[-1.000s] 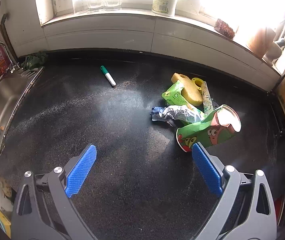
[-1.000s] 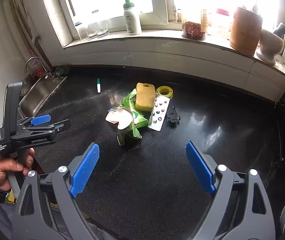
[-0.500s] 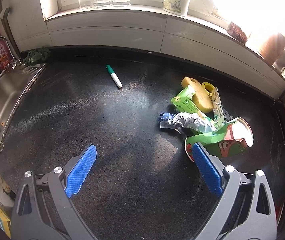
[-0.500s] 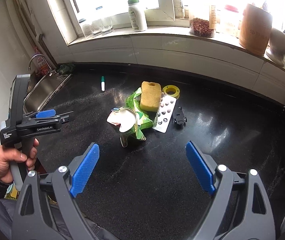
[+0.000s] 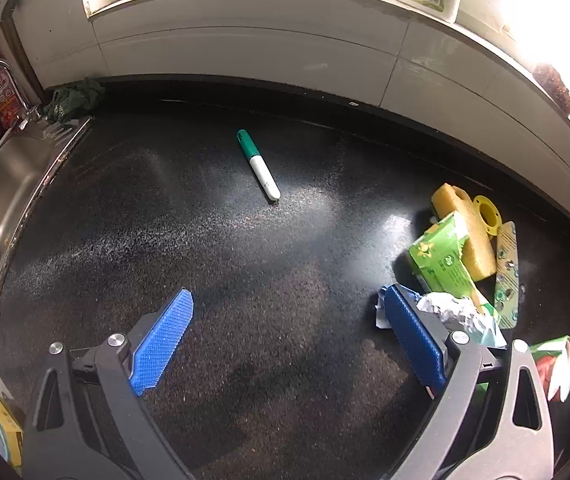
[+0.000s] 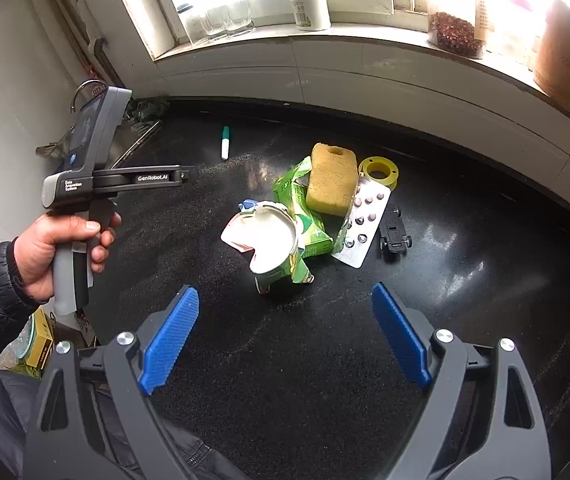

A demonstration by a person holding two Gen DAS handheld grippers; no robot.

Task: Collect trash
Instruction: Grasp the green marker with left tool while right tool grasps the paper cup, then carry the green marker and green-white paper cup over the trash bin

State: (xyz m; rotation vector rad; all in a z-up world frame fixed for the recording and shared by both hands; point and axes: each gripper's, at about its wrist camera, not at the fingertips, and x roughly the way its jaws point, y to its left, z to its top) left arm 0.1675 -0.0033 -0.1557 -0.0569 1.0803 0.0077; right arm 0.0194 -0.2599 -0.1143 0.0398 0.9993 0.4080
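Nothing is gripped yet, and the step in hand looks like the approach to the first piece of trash. In the left wrist view the left gripper [image 5: 287,338] has its jaws spread wide and empty over bare black countertop [image 5: 221,264]; the green marker [image 5: 259,165] lies alone at upper centre, and the litter sits at the right edge of the frame, where the right-hand pad overlaps the crumpled foil wrapper [image 5: 455,314], though contact cannot be told from here. In the right wrist view the right gripper [image 6: 285,334] is likewise wide open and empty, with the crushed paper cup [image 6: 271,246] just above the gap between its pads at frame centre. To do this well, I would take the cup first, since it stands highest and nearest: centre it between the pads, close across its crushed body rather than its torn rim, and lift straight so the green packet [image 6: 303,216] under it is not dragged. Only the right wrist view shows the blister pack [image 6: 365,224], the small black toy car [image 6: 395,234] and the person's hand [image 6: 59,246] on the left tool; only the left wrist view shows the sink [image 5: 3,200] at far left and the wrapper's full crumple.
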